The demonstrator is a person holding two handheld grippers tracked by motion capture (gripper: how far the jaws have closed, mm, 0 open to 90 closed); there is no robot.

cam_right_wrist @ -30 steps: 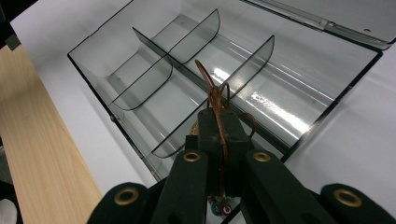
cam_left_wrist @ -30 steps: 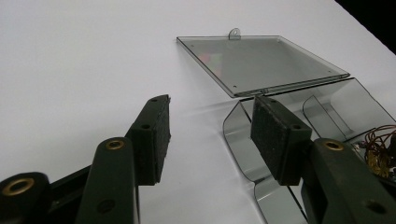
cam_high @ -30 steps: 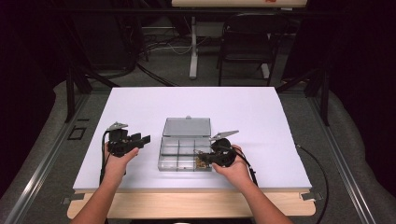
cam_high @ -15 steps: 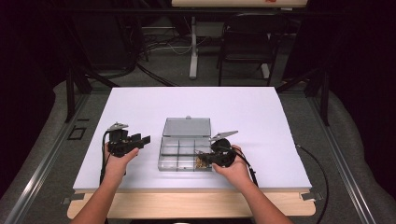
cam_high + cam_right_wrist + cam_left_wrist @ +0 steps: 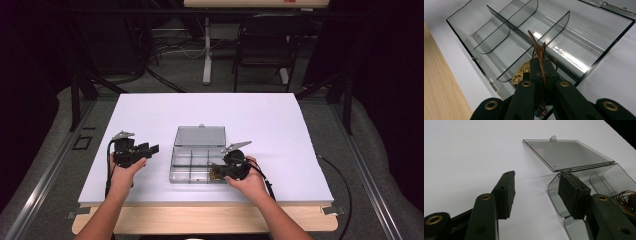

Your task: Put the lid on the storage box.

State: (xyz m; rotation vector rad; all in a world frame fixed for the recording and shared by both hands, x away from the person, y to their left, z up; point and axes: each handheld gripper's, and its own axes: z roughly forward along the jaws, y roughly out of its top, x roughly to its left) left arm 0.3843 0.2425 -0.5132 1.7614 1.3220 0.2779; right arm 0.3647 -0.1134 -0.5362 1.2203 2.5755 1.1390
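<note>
A clear plastic compartment box (image 5: 186, 161) lies open near the table's front, its lid (image 5: 200, 136) folded flat behind it. At the box's near right corner my right gripper (image 5: 215, 173) is shut on a brown cord necklace (image 5: 537, 46). Brass gear charms (image 5: 520, 72) hang beside its jaws, above a compartment by a curved divider (image 5: 554, 28). My left gripper (image 5: 152, 148) hovers left of the box, open, with nothing between its pads (image 5: 508, 191). From there the lid (image 5: 571, 153) and the box's rounded wall (image 5: 552, 191) lie ahead, and the cord (image 5: 627, 199) shows at the far right.
The white table top (image 5: 150, 115) stretches bare behind and to both sides of the box. Its wooden front edge (image 5: 441, 87) runs close to the box's near wall. A chair (image 5: 265, 45) and a stand stay on the floor beyond the table.
</note>
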